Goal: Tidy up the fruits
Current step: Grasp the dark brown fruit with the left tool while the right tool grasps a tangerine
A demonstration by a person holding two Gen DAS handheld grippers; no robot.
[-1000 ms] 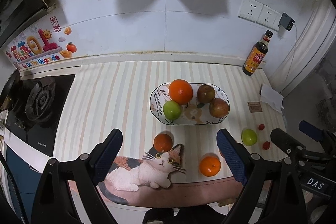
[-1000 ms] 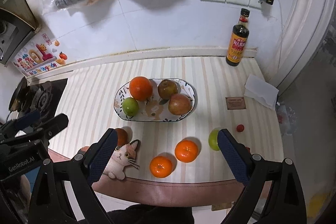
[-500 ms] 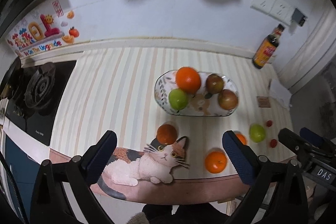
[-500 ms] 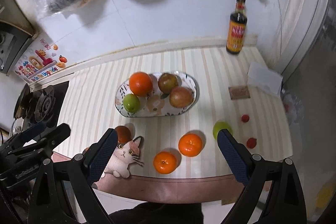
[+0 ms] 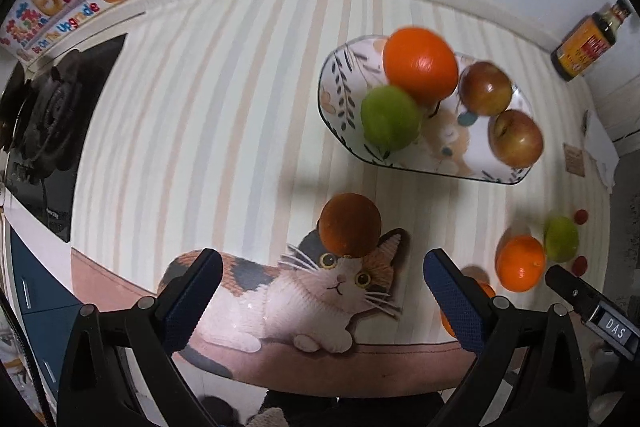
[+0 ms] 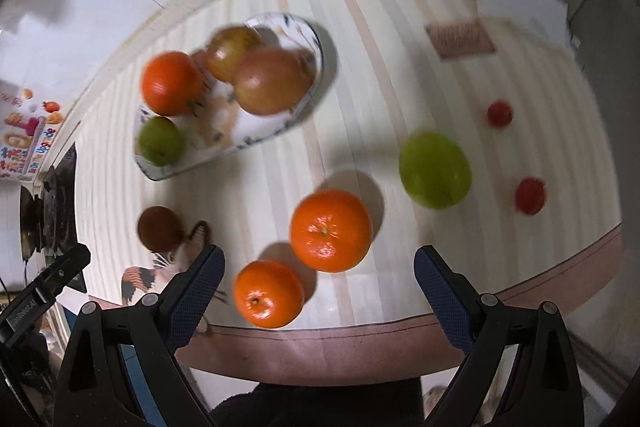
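Where the striped counter [image 6: 360, 27] meets its brown front edge, two glossy, dimpled mandarins: larger mandarin [image 6: 331, 230] ahead of and between the right gripper [image 6: 319, 279] jaws, smaller mandarin [image 6: 268, 293] nearer, just inside the left-hand pad, the two nearly touching. Both jaws spread wide, clamped on nothing, blue ribbed pads bare. Off to the right of the larger mandarin, a smooth loose green fruit [image 6: 435, 169], blurred; past it, two small red round fruits [image 6: 530, 195], well apart from each other.

In the left wrist view, a dull brownish-orange round fruit [image 5: 350, 225] ahead of the left gripper [image 5: 322, 291], roughly centred between wide-apart, empty jaws, resting at the head of a printed calico cat [image 5: 312, 291] on the mat. Right-hand pad partly covering one mandarin; the other beside the green fruit beyond.

Farther back, an oval ceramic plate [image 5: 336, 95] with leaf pattern, holding a large shiny orange [image 5: 420, 65], a matte green fruit [image 5: 390, 118] touching it, and two reddish-brown smooth apples [image 5: 517, 138] side by side. Beyond, at the wall, a dark glass sauce bottle [image 5: 586, 41] with yellow label; at far left, a black gas burner [image 5: 48, 115]. Small brown card [image 6: 460, 38] and white paper [image 6: 516, 3] lying flat near the right corner.
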